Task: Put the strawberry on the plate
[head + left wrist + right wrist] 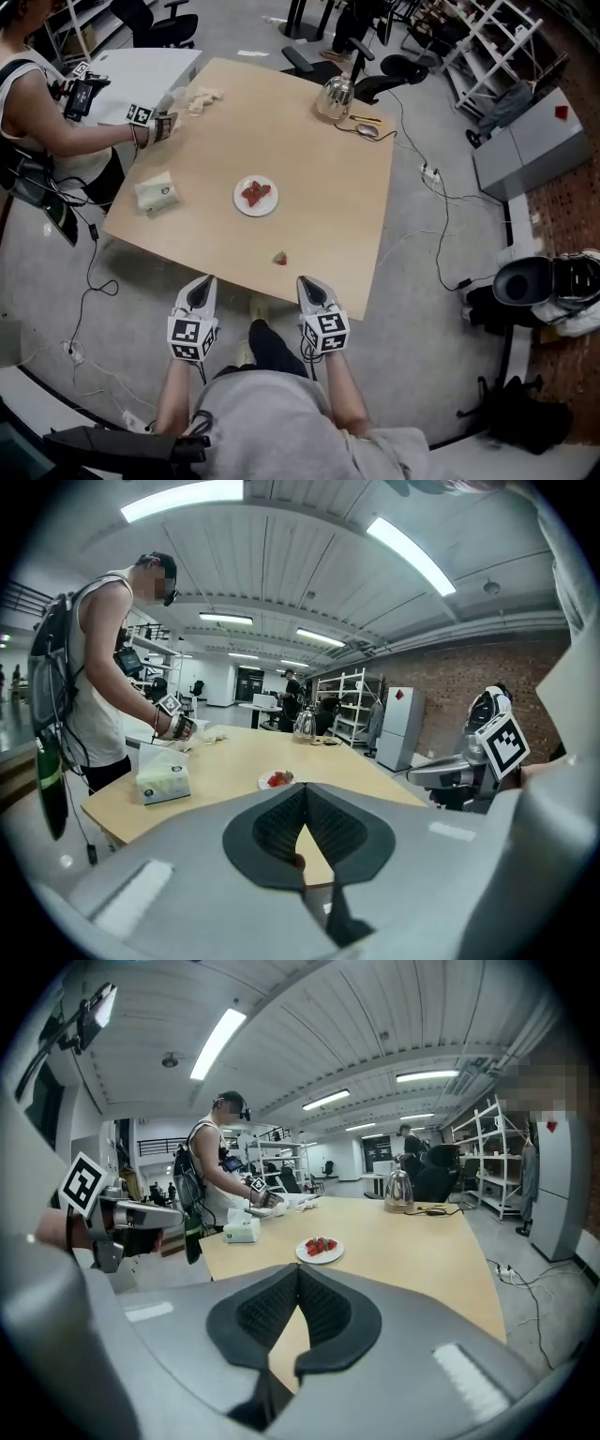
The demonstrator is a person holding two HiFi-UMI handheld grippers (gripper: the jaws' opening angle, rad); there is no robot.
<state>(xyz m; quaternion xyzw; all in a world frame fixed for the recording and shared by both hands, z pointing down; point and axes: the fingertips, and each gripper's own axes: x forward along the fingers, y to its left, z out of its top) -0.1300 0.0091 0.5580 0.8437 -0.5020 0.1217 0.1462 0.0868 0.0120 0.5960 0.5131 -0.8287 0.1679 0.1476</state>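
While both grippers hang at the near edge of the table (309, 169), the head view shows 1 table, 1 white plate (236, 198) near its middle and 1 loose strawberry (279, 258). That strawberry lies on the bare wood, nearer than the plate and slightly to its right, apart from it and close to the near edge. Red strawberry pieces (255, 194) lie on the plate, too small to count. The left gripper (204, 283) and right gripper (307, 284) each carry 1 marker cube (191, 337), 2 cubes in all, printed with black-and-white squares and no words. Left of the plate is 1 tissue pack (157, 193); its dark label is too small to read. At the far edge stands 1 glass pot (335, 97). A second person (37, 103) at the far left holds another gripper (161, 126) over the table.

Looking along the left gripper (305, 789), its view shows the 2 jaws with tips pressed together and nothing held. A small reddish spot (298, 860) shows through the gap below the tips; what it is cannot be told. Beyond are the plate (264, 782), the tissue pack (162, 784) to the left and the right gripper's cube (506, 742) at the right.

Along the right gripper (298, 1269), its view likewise shows 2 jaws closed tip to tip on nothing. About 3 red pieces (321, 1245) sit on the plate (305, 1253) ahead, with the tissue pack (242, 1231) farther left and the glass pot (399, 1188) far right. No writing is legible in any view.
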